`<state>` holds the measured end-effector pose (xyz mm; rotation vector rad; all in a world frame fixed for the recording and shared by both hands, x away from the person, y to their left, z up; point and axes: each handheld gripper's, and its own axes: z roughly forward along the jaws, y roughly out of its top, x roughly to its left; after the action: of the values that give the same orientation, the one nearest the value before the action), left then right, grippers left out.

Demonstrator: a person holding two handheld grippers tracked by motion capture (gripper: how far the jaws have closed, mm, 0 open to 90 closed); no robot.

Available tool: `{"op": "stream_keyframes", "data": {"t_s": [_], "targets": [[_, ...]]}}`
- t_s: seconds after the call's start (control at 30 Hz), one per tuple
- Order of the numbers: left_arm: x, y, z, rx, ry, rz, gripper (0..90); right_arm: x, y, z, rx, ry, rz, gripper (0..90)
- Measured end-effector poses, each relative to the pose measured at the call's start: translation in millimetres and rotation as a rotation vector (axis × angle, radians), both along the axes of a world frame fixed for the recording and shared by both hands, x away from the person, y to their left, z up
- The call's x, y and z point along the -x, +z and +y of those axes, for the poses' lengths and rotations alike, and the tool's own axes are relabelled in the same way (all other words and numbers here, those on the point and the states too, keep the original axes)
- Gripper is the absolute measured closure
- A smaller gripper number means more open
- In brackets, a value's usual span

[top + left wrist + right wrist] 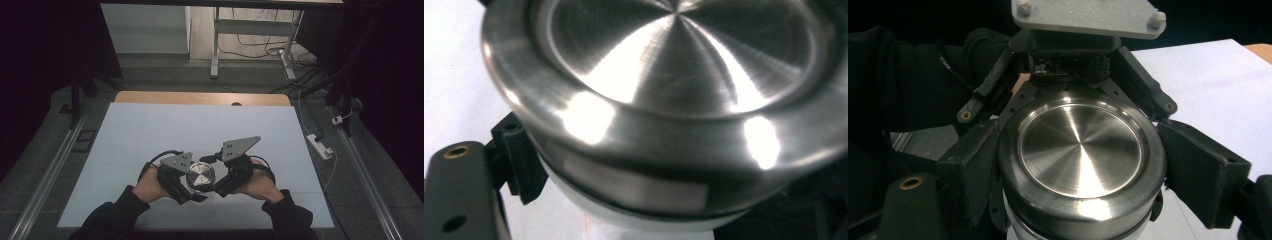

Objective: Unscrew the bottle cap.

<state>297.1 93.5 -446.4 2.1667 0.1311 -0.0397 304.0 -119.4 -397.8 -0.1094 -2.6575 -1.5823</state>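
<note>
A round container with a brushed steel lid (200, 175) and a white body stands on the white table cover near the front edge. Both grippers close around it from opposite sides. My left gripper (190, 181) presses its black pads (975, 170) against the lid's rim, with its grey plate (1088, 15) just behind. In the left gripper view the lid (674, 75) is very close and one fingertip (519, 160) touches just under the rim. My right gripper (212, 174) holds the container from the right. The lid (1080, 150) sits between its jaws.
The white cover (200, 125) spreads over a wooden table whose far edge (200, 97) shows. A power strip (320, 146) and cables lie on the floor to the right. A desk frame (215, 50) stands beyond the table.
</note>
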Motion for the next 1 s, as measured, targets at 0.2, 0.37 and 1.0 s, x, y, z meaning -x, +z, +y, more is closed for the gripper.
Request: {"op": "stream_keyframes", "data": {"t_s": [0.2,0.37,1.0], "targets": [[-5.9,-3.4,1.1,-0.035,0.21,-0.014,15.1,1.3,6.6,1.6,-0.004,-0.214,-0.024,4.0],[-8.1,-5.8,-0.3,-0.05,0.301,-0.013,15.0,6.3,-1.2,12.9,0.065,-0.366,-0.089,9.5],[1.6,3.3,2.6,0.019,-0.04,0.017,15.0,5.6,5.0,3.2,0.019,-0.066,-0.004,19.6]]}}
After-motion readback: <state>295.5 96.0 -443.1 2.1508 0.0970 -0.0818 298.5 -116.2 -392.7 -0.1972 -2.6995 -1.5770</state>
